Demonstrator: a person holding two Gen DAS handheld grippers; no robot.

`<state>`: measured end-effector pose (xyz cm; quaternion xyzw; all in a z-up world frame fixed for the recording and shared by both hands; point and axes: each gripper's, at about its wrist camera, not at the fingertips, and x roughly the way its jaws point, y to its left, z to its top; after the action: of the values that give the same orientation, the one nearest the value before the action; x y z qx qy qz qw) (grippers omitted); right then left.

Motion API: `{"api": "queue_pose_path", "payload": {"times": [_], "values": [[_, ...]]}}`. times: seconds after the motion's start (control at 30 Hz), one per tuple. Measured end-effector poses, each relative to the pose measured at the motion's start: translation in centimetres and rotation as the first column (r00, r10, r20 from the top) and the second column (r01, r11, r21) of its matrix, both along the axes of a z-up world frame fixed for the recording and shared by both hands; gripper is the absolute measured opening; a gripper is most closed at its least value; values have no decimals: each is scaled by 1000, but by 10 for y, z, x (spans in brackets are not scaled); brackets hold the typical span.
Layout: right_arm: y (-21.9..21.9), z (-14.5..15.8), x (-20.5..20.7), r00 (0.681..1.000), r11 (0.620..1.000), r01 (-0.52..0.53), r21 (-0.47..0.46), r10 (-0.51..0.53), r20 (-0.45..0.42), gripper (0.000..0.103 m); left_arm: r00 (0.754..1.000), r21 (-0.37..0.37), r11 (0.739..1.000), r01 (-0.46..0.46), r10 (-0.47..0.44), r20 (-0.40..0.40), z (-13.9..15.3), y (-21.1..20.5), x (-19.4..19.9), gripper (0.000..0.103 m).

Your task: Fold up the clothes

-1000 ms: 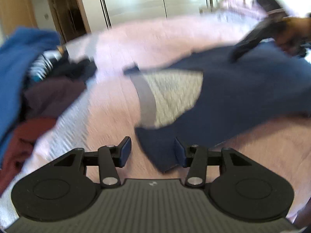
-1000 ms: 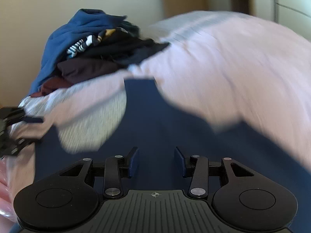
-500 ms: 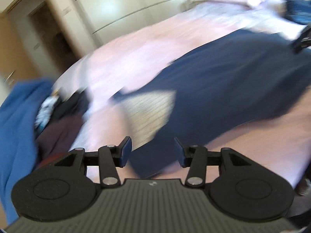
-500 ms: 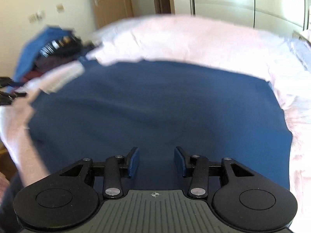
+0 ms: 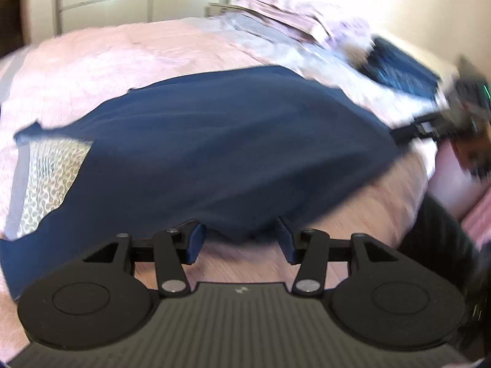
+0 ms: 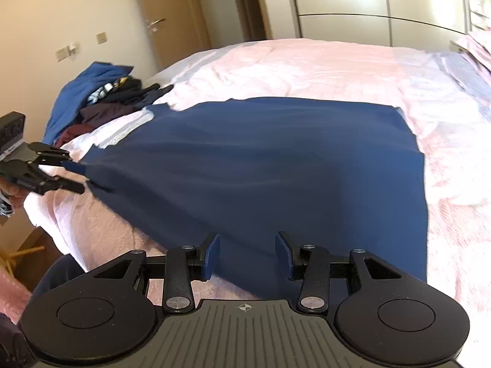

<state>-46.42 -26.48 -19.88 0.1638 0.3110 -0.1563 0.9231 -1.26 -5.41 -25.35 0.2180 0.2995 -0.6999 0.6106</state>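
The crumpled navy-blue cotton garment (image 6: 276, 165) had gone from bunched to spread flat across the pink bedspread (image 6: 307, 61), left gripper (image 5: 239, 239) and right gripper (image 6: 247, 254) both gaping at its six-o'clock hem, ready for folding

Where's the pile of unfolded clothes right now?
In the right wrist view, the clothes pile sits far left at the bed's edge, just beyond the navy garment's far-left corner, near the door.

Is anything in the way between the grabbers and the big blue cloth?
Nothing visible is. The blue cloth lies spread on the pink bed, and both the left gripper and right gripper sit open at its near edge.
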Motion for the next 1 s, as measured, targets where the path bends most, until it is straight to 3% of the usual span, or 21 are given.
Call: {"api": "queue_pose_path", "payload": {"times": [0.1,0.17,0.3,0.43,0.57,0.63,0.83,1.0], "values": [[-8,-1,4,1000,1000,20,-4,-20,1,44,985,-22,999,-50,45,-165,-5,-8,26,46],[-9,-3,8,1000,1000,30,-5,-30,-2,44,967,-16,1000,-11,7,-255,-10,-11,31,47],[-15,-7,17,999,999,35,20,-35,2,44,902,-14,997,70,-69,-427,-19,-17,41,50],[-15,-12,31,1000,1000,16,21,-16,-14,44,856,-4,989,145,-127,-501,-30,-33,39,50],[-9,-10,34,1000,1000,2,8,-2,-15,44,823,-9,948,317,-280,-494,-15,-25,29,44],[-7,-8,31,1000,1000,5,-2,-5,-10,44,835,-12,946,325,-292,-467,-6,-16,31,44],[-6,-11,20,1000,1000,20,20,-19,-4,44,900,41,968,246,-213,-381,-7,-8,37,44],[-19,-29,-8,997,984,82,159,-81,-13,44,939,70,984,162,-132,-318,-5,4,41,44]]}}
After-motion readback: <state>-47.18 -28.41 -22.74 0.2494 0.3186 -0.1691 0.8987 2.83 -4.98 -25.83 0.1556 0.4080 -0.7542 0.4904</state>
